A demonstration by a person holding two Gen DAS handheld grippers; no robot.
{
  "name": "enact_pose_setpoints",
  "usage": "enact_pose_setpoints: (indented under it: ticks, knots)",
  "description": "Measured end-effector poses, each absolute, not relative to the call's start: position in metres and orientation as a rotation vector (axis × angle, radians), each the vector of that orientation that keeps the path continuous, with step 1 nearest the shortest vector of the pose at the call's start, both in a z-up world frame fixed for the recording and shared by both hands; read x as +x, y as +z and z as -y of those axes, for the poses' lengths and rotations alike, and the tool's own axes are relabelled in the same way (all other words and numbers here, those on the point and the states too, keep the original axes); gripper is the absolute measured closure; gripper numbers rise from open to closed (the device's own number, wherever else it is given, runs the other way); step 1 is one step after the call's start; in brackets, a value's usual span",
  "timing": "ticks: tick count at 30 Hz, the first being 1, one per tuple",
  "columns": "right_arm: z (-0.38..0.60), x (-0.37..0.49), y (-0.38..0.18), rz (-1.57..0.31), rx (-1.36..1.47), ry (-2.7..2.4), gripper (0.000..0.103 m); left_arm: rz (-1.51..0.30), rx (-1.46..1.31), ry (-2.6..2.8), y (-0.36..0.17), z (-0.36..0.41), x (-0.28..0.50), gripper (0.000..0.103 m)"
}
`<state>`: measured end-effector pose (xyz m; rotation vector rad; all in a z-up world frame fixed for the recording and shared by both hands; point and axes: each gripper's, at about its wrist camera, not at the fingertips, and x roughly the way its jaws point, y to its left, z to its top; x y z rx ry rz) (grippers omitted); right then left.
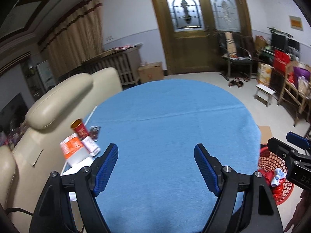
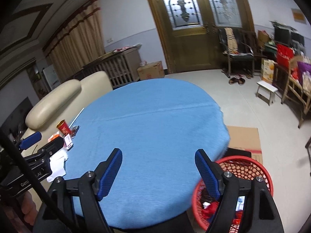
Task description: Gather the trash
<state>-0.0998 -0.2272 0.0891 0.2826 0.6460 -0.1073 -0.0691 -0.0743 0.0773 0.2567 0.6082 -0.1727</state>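
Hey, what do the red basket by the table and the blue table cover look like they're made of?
Red basket: most likely moulded plastic, slightly glossy, judging by its open honeycomb lattice wall and smooth solid rim. Blue table cover: looks like woven cloth, matte, with a fine weave texture and a fold crease running across it; the exact fibre can't be told.

A round bench (image 1: 175,120) under a blue cloth is bare across its middle. At its left edge stand a red can (image 1: 80,128), an orange-and-white carton (image 1: 72,149) and a small pink box (image 1: 90,144). On the floor (image 2: 243,104) beside it sits a red mesh basket (image 2: 260,172) holding scraps, and a flattened cardboard sheet (image 2: 245,137).
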Motion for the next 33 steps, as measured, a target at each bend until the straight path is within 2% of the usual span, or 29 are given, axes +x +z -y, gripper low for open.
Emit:
enact_pose_setpoints:
  ticks: [17, 33]
  knots:
    - [0.135, -0.076, 0.11, -0.662, 0.149, 0.017, 0.022, -0.602, 0.152, 0.01, 0.084, -0.026, -0.083, 0.022]
    - [0.101, -0.058, 0.102, -0.684, 0.132, 0.047, 0.022, -0.616, 0.085, 0.079, 0.082, -0.069, -0.082, 0.022]
